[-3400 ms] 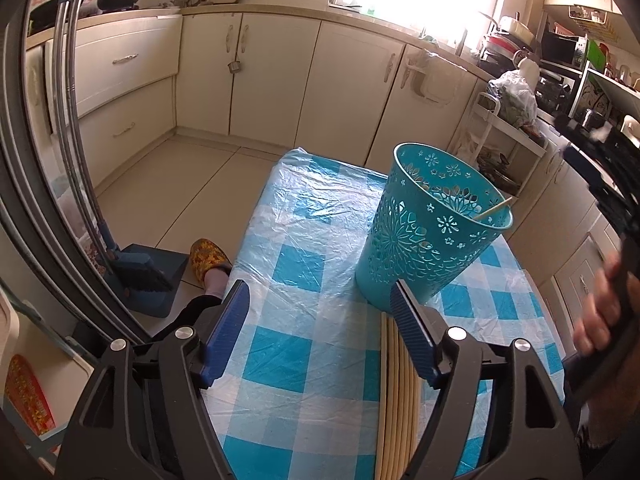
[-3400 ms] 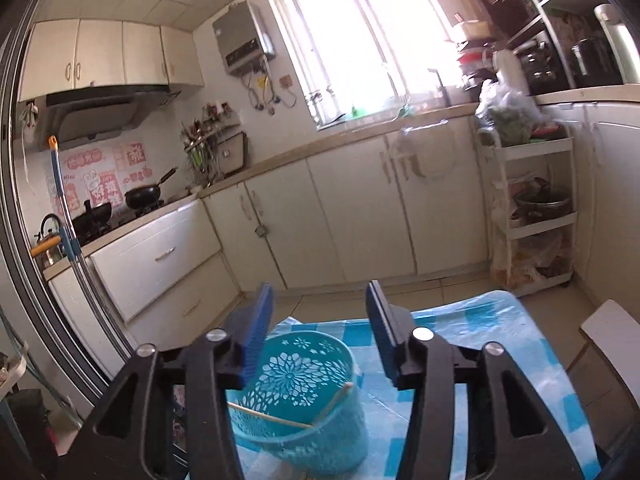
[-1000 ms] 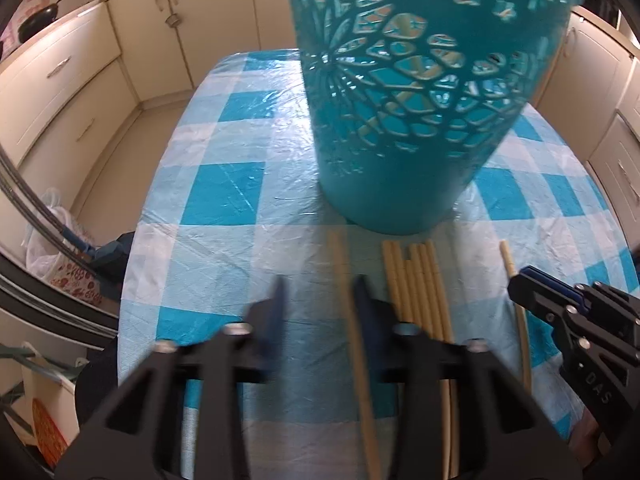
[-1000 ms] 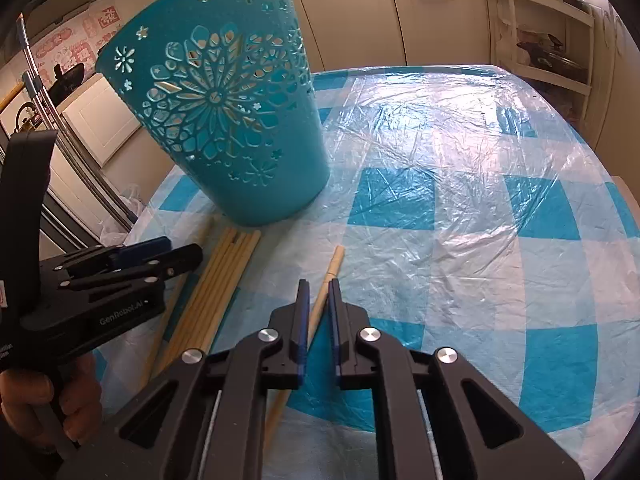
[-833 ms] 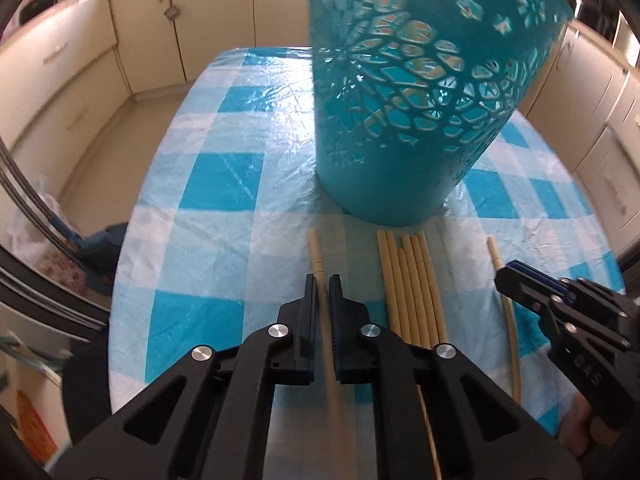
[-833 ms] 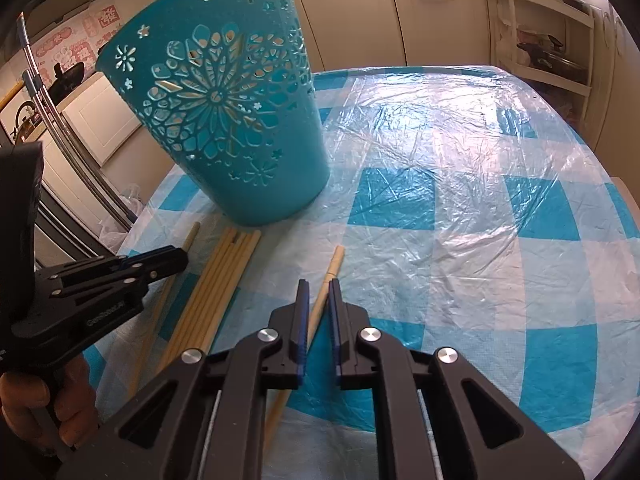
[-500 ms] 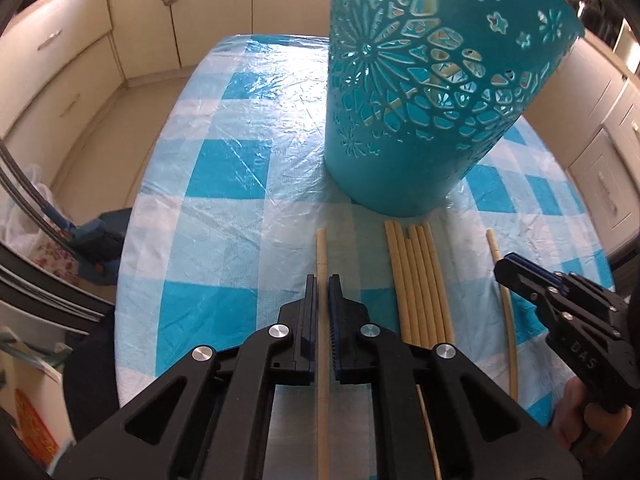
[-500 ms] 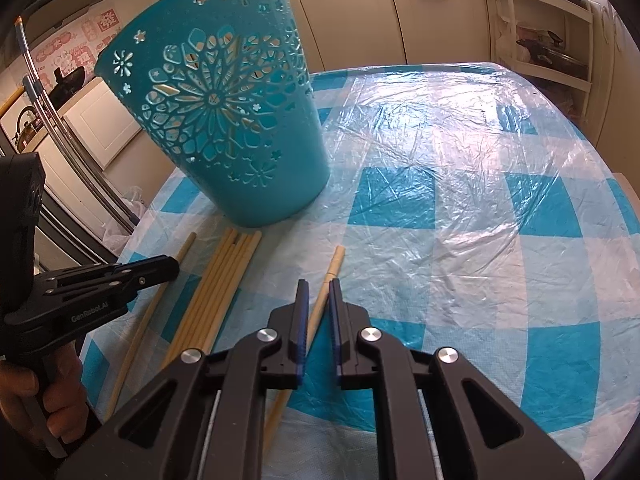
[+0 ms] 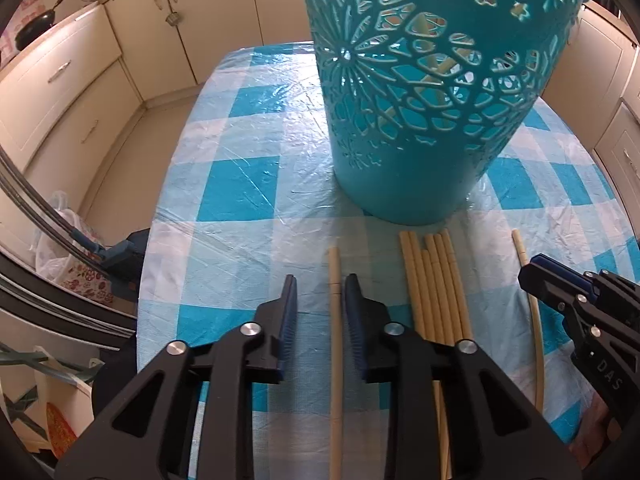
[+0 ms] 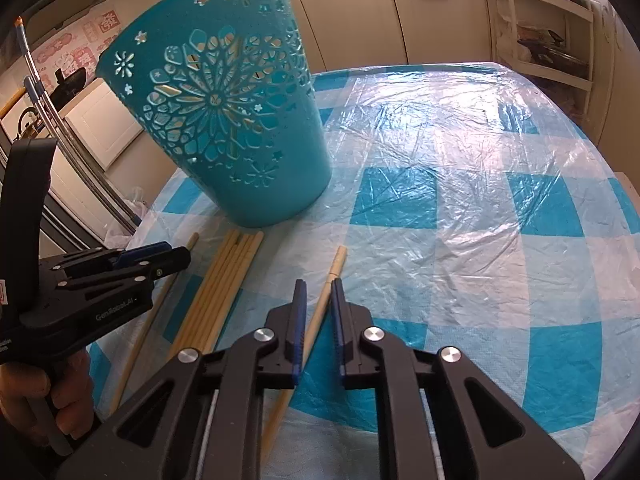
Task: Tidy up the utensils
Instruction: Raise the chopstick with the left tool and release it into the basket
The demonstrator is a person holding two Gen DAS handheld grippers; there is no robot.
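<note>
The basket (image 9: 420,120) stands on the table (image 9: 240,184), with a bundle of sticks (image 9: 436,280) lying just in front of it. One loose stick (image 9: 335,320) lies left of the bundle, another (image 9: 534,320) lies right.

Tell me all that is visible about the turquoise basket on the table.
The turquoise basket is a round plastic bin that narrows toward its base, with flower-shaped cut-outs through its wall. It stands upright on the blue checked tablecloth. Pale sticks show through the holes. Chopsticks lie before its base; no gripper touches it.
</note>
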